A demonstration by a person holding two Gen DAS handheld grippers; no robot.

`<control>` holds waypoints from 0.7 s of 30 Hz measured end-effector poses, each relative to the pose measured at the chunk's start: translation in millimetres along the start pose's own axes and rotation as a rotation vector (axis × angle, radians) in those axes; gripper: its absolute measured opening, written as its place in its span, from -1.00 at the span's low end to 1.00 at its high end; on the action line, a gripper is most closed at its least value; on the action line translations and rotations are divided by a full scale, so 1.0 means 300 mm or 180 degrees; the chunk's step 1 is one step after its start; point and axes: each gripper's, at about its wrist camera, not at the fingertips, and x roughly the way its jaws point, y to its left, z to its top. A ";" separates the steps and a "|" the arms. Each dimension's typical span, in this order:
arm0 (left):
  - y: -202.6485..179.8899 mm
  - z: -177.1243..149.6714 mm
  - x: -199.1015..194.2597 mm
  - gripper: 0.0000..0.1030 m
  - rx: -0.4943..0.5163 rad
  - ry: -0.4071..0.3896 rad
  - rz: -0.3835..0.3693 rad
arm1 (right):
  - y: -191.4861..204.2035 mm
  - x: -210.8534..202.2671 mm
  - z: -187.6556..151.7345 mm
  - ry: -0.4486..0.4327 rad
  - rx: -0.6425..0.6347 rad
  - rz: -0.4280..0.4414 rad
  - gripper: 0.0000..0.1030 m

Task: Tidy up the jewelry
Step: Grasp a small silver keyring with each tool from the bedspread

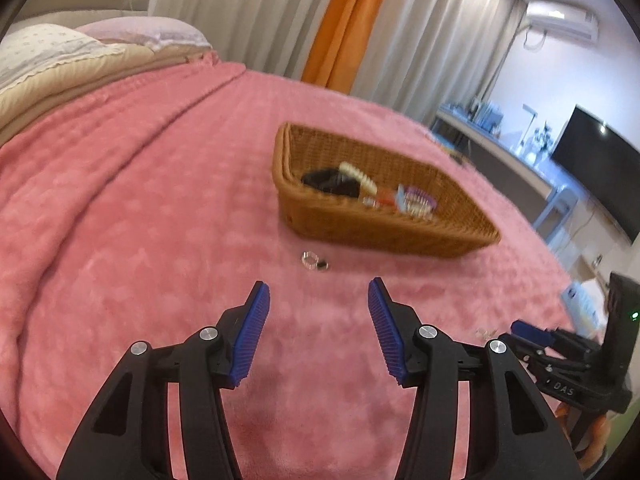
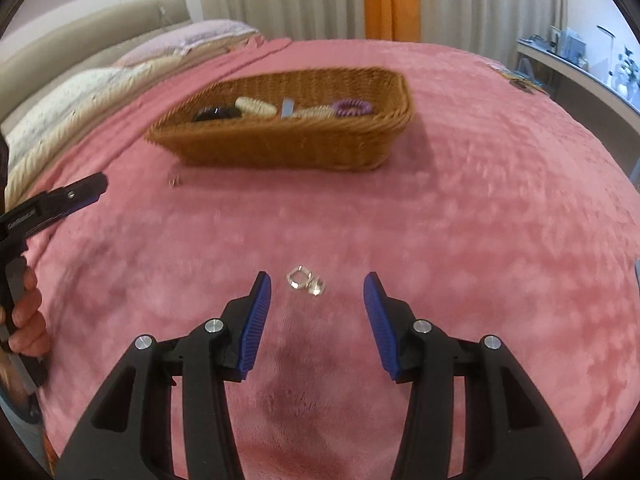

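My left gripper (image 1: 319,283) hovers open over the pink blanket (image 1: 160,220), nothing between its blue pads. Just ahead of its tips lies a small silver ring with a dark stone (image 1: 314,261). Beyond that stands a wicker basket (image 1: 360,228) holding a black item, cream and purple coil ties and a blue clip. In the right wrist view, my right gripper (image 2: 317,278) is open, and a clear-stone silver ring (image 2: 305,281) lies on the blanket just at its fingertips, untouched. The basket (image 2: 280,148) sits farther back, with the dark-stone ring (image 2: 175,180) near its left corner.
Pillows (image 1: 60,52) and folded bedding lie at the bed's far left. Curtains hang behind the bed. A desk and a dark screen (image 1: 592,168) stand off to the right. The right gripper (image 1: 520,328) shows at the left view's right edge; a hand (image 2: 24,312) holds the left gripper (image 2: 96,186).
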 end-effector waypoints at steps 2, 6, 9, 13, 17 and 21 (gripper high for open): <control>-0.012 -0.011 0.020 -0.04 0.0048 0.0078 0.0058 | 0.008 0.013 0.002 0.0037 -0.0043 -0.0003 -0.17; -0.031 -0.013 0.044 -0.04 0.0159 0.0166 0.0140 | 0.017 0.052 0.001 0.0173 -0.0109 -0.0004 -0.40; -0.033 -0.008 0.072 -0.04 0.0189 0.0284 0.0179 | 0.027 0.072 0.014 0.0211 -0.0153 -0.0068 -0.40; -0.028 0.012 0.097 -0.04 0.0169 0.0366 0.0199 | 0.044 0.087 0.020 0.0215 -0.0249 -0.0105 -0.50; -0.044 0.048 0.133 -0.04 0.0309 0.0420 0.0321 | 0.048 0.088 0.016 0.0186 -0.0276 -0.0089 -0.51; -0.080 0.065 0.216 -0.04 0.0564 0.0548 0.0383 | 0.031 0.088 0.014 0.0180 -0.0207 0.0002 -0.50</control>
